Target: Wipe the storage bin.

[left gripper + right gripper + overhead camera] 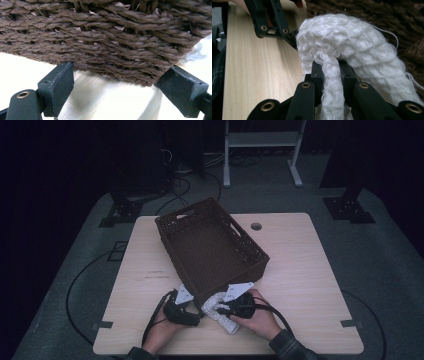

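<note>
Jaws of the right gripper (329, 75) are clamped on a fold of the white knitted cloth (352, 47), which lies at the table's (310, 270) near edge against the near corner of the brown woven basket (210, 245); the left gripper (120, 85) stands spread, holding nothing, at the basket's base. To load the cloth cleanly, it probably should be lifted clear of the rim before moving over the basket. Pale wood tabletop, grey floor, dark room, cables and stands behind.

Black two-jaw tools (186, 312) with brass rivets, pale three-cornered plates, black trailing cables, plaid sleeves.
</note>
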A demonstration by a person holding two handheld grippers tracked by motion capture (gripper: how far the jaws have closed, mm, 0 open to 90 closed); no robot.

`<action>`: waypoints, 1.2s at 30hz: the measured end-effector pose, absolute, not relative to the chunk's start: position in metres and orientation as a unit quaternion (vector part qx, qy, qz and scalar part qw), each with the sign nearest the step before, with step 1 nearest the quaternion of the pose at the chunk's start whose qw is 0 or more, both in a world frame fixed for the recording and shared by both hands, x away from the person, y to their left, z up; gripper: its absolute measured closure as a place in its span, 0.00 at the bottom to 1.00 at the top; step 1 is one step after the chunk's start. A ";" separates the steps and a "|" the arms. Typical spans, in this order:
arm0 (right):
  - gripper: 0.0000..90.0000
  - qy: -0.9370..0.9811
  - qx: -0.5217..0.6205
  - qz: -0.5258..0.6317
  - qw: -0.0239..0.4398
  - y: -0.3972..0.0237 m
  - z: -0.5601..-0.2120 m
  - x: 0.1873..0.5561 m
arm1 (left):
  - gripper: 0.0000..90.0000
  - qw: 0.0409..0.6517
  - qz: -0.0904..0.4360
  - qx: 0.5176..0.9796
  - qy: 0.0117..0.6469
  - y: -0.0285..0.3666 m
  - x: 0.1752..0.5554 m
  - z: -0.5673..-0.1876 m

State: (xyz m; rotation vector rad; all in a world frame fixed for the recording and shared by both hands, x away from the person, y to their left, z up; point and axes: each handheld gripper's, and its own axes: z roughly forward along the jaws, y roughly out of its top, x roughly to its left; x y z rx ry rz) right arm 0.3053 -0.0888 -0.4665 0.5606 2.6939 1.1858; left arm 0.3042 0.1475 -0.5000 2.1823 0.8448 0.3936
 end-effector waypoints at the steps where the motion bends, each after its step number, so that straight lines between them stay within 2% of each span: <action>1: 0.86 0.898 0.188 0.391 0.072 -0.089 -0.467 0.306 | 0.15 0.375 0.154 0.852 0.330 0.147 0.304 -0.500; 14: 0.86 0.898 0.208 0.381 0.071 -0.100 -0.472 0.310 | 0.15 0.374 0.154 0.853 0.329 0.148 0.304 -0.500; 22: 0.86 0.880 0.222 0.412 0.084 -0.131 -0.456 0.296 | 0.15 0.374 0.154 0.853 0.330 0.147 0.304 -0.500; 36: 0.86 0.858 0.284 0.408 0.127 -0.191 -0.453 0.291 | 0.16 0.375 0.153 0.853 0.329 0.148 0.304 -0.500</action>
